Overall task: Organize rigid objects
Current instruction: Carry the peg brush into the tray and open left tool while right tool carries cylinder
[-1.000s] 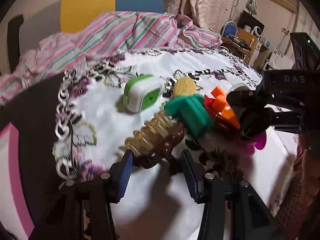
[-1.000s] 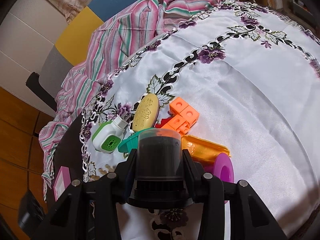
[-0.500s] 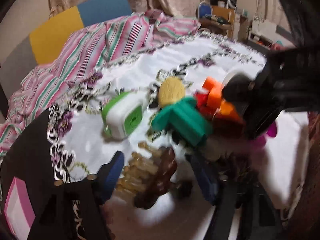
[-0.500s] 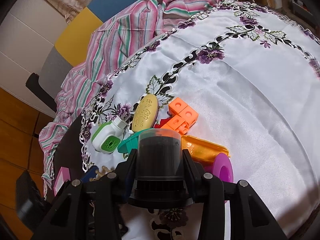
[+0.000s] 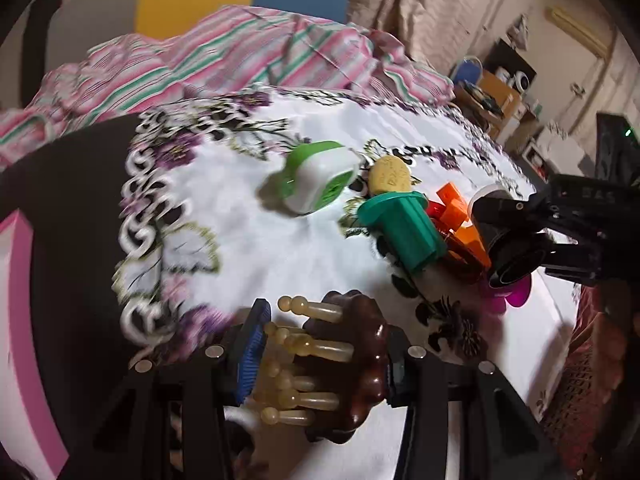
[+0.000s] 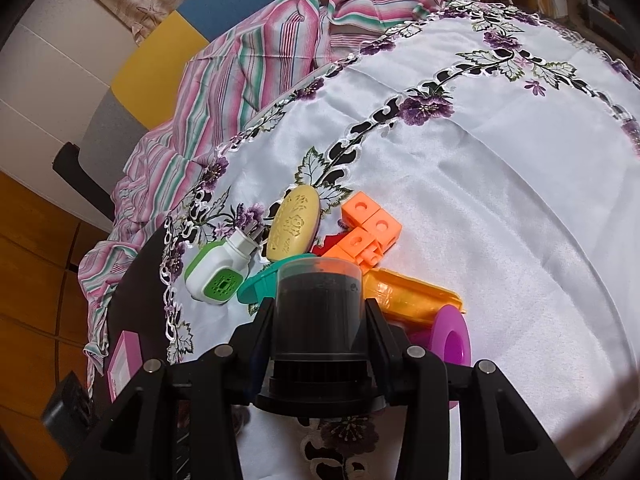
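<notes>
Between left tool (image 5: 320, 360) pads: brown comb (image 5: 344, 364) now clamped, seemingly lifted off counter (image 5: 280, 240). Right tool (image 6: 320, 320) unchanged, gripping dark cylinder (image 6: 320, 312). Comb ready for sorting.

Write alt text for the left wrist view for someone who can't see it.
The left tool grips a brown hair claw clip above a white embroidered tablecloth. Beyond lie a green-and-white plug-in device, a teal block and orange blocks.
</notes>
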`<state>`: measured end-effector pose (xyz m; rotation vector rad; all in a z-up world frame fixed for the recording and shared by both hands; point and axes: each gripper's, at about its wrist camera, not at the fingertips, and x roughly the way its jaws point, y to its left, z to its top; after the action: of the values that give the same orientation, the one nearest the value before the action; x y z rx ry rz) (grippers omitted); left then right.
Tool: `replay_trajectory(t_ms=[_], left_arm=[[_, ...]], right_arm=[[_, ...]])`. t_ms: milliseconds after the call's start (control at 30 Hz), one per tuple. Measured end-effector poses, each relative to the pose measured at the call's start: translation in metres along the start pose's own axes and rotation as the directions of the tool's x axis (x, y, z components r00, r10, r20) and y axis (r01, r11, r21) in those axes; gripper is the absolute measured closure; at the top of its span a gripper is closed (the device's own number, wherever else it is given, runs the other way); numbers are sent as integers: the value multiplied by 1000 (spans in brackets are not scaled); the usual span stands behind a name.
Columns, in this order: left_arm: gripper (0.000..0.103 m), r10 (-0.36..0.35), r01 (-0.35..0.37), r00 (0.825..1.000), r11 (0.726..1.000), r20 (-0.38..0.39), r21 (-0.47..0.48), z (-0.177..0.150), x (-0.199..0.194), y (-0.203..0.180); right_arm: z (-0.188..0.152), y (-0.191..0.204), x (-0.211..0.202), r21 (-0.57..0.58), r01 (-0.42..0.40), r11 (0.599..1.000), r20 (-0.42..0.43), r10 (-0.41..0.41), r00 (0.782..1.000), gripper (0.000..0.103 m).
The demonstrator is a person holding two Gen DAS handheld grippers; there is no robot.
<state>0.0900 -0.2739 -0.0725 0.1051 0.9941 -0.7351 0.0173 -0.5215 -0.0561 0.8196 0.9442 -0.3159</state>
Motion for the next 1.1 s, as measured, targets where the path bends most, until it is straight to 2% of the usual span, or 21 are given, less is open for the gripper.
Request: replay_trajectory(t_ms=[200,367,533,700,867,1000,1100], left_arm=[[56,-70,75,996,989,47,-124,-19,-34,25],[56,-73,95,990,978,120,-187,-25,-75,53],[56,-25,72,982,965,188,-251,-36,-119,94],[56,56,30,970,937,235,-348,-53,-154,149],[56,111,-2,966,907,235,-421,-68,-168,193],[56,135,-20,966,892,223,-451,-72,-167,216],[56,148,-36,967,883,206,-469,-73,-163,231]], right_arm=[[0,3,3,-10,36,999,1,-36,999,59],[-1,7,1,-24,51,998,35,-51,998,59],[-1,9,3,-33,61,998,40,-60,997,59],[-3,14,5,-48,67,997,41,-65,997,59],[-10,31,16,-119,92,989,16,-91,996,59],[-21,58,15,-211,126,969,50,-118,992,59],[-26,76,13,-233,103,967,45,-95,994,59]])
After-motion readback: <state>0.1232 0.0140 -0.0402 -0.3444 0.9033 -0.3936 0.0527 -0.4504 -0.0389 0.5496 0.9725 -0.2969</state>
